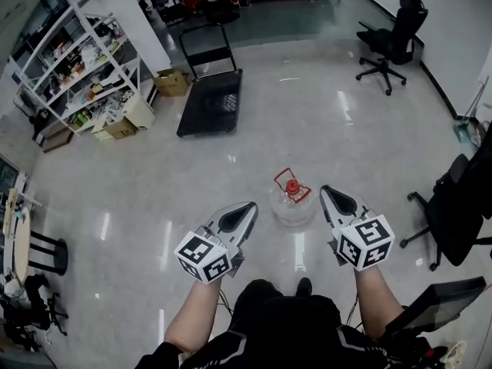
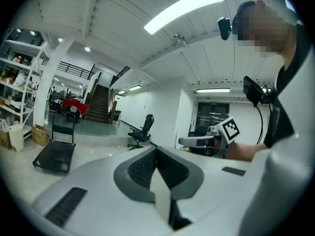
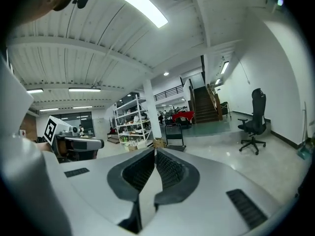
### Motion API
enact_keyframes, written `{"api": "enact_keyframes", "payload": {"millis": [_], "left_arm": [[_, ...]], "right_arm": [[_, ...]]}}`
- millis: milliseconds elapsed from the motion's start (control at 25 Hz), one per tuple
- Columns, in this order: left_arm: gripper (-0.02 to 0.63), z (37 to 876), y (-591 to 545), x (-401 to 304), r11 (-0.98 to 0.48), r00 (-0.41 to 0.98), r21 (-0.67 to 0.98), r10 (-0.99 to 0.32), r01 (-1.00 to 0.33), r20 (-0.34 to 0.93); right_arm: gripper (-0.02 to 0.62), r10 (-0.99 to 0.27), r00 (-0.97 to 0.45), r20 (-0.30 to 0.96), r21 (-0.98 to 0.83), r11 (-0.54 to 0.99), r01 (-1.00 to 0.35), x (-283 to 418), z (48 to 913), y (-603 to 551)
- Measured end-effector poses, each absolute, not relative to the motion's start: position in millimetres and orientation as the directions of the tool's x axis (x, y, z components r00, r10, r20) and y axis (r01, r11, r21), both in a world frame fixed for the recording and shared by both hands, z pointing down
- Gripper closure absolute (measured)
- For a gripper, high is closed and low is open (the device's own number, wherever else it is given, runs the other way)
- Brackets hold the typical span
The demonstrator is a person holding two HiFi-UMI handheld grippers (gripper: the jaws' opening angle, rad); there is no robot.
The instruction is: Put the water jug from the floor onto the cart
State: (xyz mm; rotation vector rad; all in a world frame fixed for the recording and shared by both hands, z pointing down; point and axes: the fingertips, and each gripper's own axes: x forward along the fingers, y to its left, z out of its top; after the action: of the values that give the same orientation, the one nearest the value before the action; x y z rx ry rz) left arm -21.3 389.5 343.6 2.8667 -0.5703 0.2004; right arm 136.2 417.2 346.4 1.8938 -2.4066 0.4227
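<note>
A clear water jug [image 1: 293, 201] with a red cap and a red handle stands upright on the pale floor, between my two grippers and slightly ahead of them. My left gripper [image 1: 250, 207] is to its left, jaws shut and empty. My right gripper [image 1: 326, 191] is to its right, also shut with nothing in it. The black flat cart [image 1: 211, 102] with its upright push handle stands farther ahead on the floor; it also shows as the cart [image 2: 53, 156] and the cart [image 3: 175, 140]. In the gripper views the jug is hidden.
White shelving [image 1: 73, 71] full of items lines the far left, with cardboard boxes [image 1: 172, 81] beside it. A black office chair [image 1: 390, 43] stands far right, another chair [image 1: 453, 214] close on the right. A black stool [image 1: 46, 254] is at the left.
</note>
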Motion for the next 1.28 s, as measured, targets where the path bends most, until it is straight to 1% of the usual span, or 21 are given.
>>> {"api": "enact_keyframes", "payload": {"millis": [120,320,440,600,840,1040,1160,1280], "left_arm": [[0.604,355.2,350.5,-4.5,-0.905,0.921,0.198,-0.341,-0.376,0.189],[0.604,366.8,274.5,33.0,-0.926,0.948,0.216,-0.285,-0.31,0.141],[0.604,367.5,228.3,40.7,-0.932,0.955,0.218,-0.265,-0.289,0.132],[0.604,368.8,163.7,48.3,-0.922,0.957,0.26,-0.265,-0.287,0.118],[0.604,394.9,118.2,98.2,-0.924,0.961,0.279,-0.22,-0.261,0.17],[0.604,419.5,88.6,139.9,-0.912,0.947,0.294,-0.221,-0.286,0.235],[0.604,442.6,71.5,151.0,-0.906,0.937,0.297,-0.223,-0.301,0.27],[0.601,483.4,54.3,156.4,-0.893,0.918,0.318,-0.21,-0.32,0.336]], "right_arm": [[0.591,-0.946,-0.249,0.209,-0.19,0.21,-0.959,149.6,355.8,379.6],[0.591,-0.951,-0.204,0.233,-0.163,0.169,-0.972,175.3,372.1,309.0],[0.591,-0.953,-0.171,0.25,-0.161,0.133,-0.978,181.9,373.9,274.1],[0.591,-0.955,-0.138,0.261,-0.203,0.085,-0.976,196.5,381.0,228.4],[0.591,-0.948,-0.124,0.293,-0.212,0.062,-0.975,242.0,402.2,186.1],[0.588,-0.935,-0.148,0.322,-0.253,0.065,-0.965,284.2,425.3,153.2],[0.568,-0.916,-0.16,0.368,-0.283,0.054,-0.958,295.5,453.4,139.4],[0.547,-0.877,-0.165,0.451,-0.332,0.006,-0.943,300.1,501.7,130.9]]}}
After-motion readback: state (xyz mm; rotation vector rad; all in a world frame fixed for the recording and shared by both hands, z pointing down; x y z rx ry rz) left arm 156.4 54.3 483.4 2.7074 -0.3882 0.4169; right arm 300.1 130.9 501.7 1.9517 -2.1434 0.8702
